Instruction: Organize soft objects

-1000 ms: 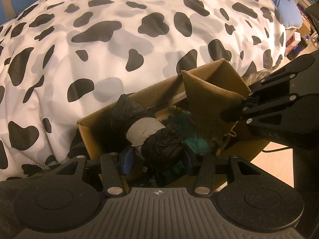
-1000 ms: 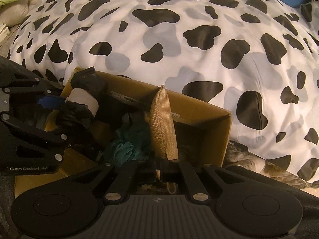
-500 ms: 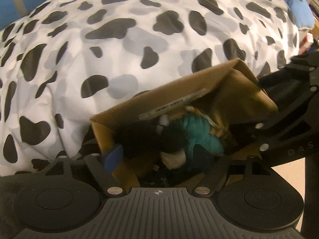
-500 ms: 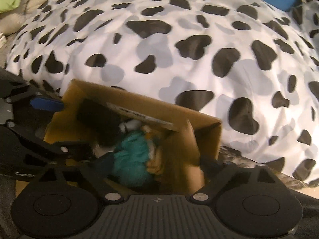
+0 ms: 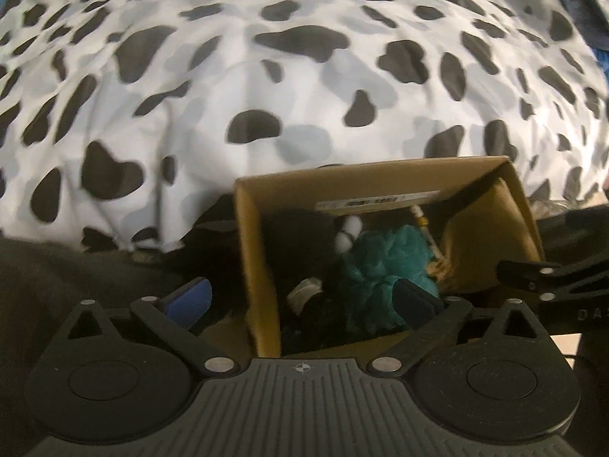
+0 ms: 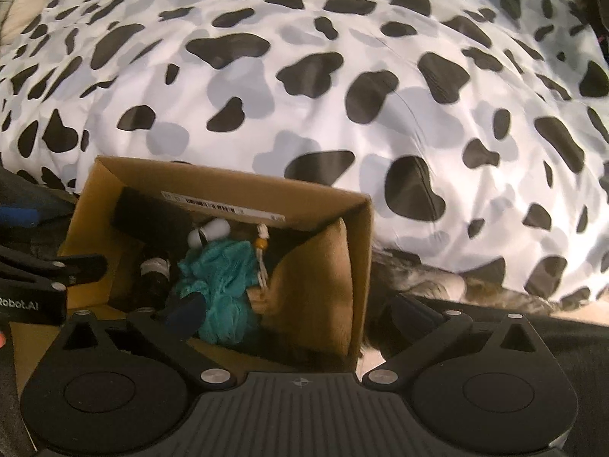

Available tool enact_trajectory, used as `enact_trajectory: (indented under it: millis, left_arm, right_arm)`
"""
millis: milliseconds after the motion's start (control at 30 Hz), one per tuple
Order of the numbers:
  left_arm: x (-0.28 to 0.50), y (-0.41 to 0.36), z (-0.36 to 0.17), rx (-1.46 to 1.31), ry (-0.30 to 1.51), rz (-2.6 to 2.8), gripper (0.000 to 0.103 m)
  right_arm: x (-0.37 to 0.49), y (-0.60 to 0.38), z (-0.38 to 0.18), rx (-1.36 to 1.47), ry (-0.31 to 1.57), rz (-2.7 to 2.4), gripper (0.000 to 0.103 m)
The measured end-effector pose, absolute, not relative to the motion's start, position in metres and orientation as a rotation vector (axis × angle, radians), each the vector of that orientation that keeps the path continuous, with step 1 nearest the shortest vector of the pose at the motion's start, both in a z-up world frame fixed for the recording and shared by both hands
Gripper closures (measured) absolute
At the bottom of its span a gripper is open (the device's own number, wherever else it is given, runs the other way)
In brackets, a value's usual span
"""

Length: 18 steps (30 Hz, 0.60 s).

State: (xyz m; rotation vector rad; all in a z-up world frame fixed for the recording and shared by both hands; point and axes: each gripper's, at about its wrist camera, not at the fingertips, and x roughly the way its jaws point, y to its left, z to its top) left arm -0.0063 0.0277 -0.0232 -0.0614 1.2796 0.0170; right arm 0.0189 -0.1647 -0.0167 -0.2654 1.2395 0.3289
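Cardboard box (image 6: 236, 190) holds teal cloth (image 6: 220, 278), black bundle (image 6: 152, 215).

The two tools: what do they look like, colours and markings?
Both are matte black linkage tools with silver pivot screws, a ribbed dark grey housing and a small crosshair mark. The left tool has blue pads on its fingers. The right tool looks alike. White lettering, partly cut off, shows on each body.

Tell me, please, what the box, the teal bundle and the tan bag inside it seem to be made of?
Box: likely corrugated cardboard, matte brown, with stiff folded walls and a printed label.
Teal bundle: seemingly knitted or fuzzy fabric, with a loose, crumpled, ribbed texture.
Tan bag: probably coarse woven cloth such as burlap or canvas, dull in finish; the weave is blurred.
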Motion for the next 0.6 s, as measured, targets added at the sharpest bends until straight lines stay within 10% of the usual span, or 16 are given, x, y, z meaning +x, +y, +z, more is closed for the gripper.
enact_trajectory:
  millis: [600]
  left_arm:
    - [-0.008, 0.038, -0.025, -0.108, 1.316, 0.105, 0.0]
  right_arm:
    - [0.01, -0.16, -0.021, -0.294, 1.272, 0.286, 0.0]
